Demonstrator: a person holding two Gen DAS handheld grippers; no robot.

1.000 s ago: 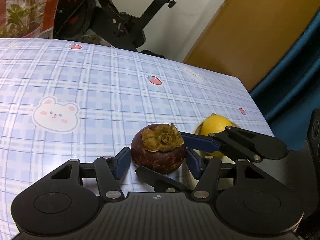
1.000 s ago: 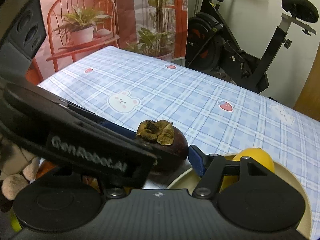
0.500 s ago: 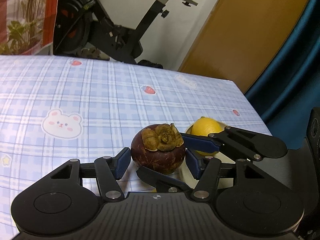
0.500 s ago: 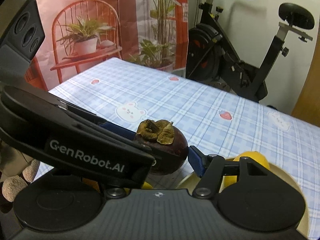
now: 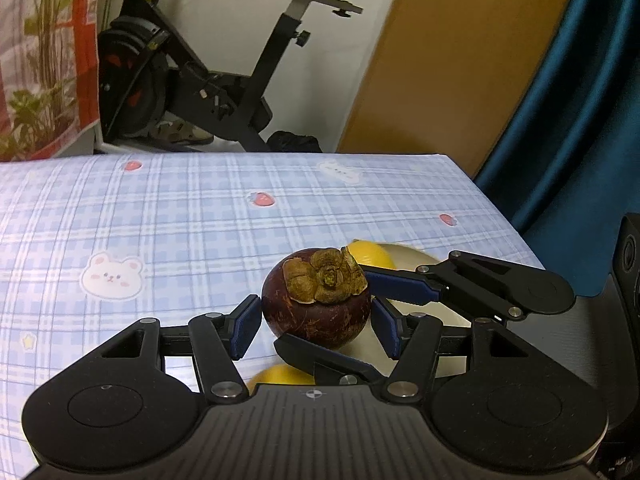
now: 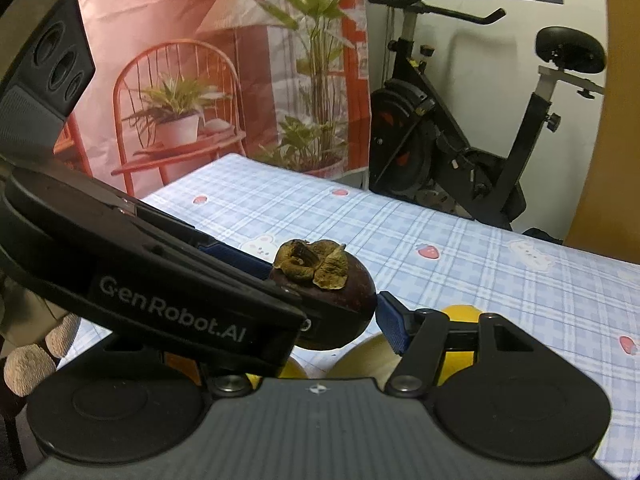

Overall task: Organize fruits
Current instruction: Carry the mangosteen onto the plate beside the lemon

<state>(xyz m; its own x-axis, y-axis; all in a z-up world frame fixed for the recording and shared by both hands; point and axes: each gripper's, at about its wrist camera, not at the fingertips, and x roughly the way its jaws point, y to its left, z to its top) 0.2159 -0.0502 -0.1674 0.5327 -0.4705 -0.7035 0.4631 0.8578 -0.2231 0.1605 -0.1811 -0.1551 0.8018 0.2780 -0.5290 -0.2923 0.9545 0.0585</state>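
Note:
A dark purple mangosteen (image 5: 316,308) with a dry brown calyx sits between the blue pads of both grippers, lifted above the table. My left gripper (image 5: 316,322) has its pads on the fruit's left and right sides. My right gripper (image 6: 332,312) closes on the same mangosteen (image 6: 332,304), its fingers crossing under and behind it in the left wrist view. A yellow lemon (image 5: 370,254) lies on a cream plate (image 5: 420,308) behind the fruit. Another yellow fruit (image 5: 280,374) shows just below the left gripper.
The table wears a blue plaid cloth (image 5: 180,224) with bear and strawberry prints. Its right edge drops off beside a blue curtain (image 5: 580,120). An exercise bike (image 5: 208,80) stands behind the table. A plant backdrop (image 6: 200,80) hangs at the far left.
Both grippers have risen with the mangosteen held between them, so the lemon and plate sit lower behind it and a second yellow fruit has appeared below.

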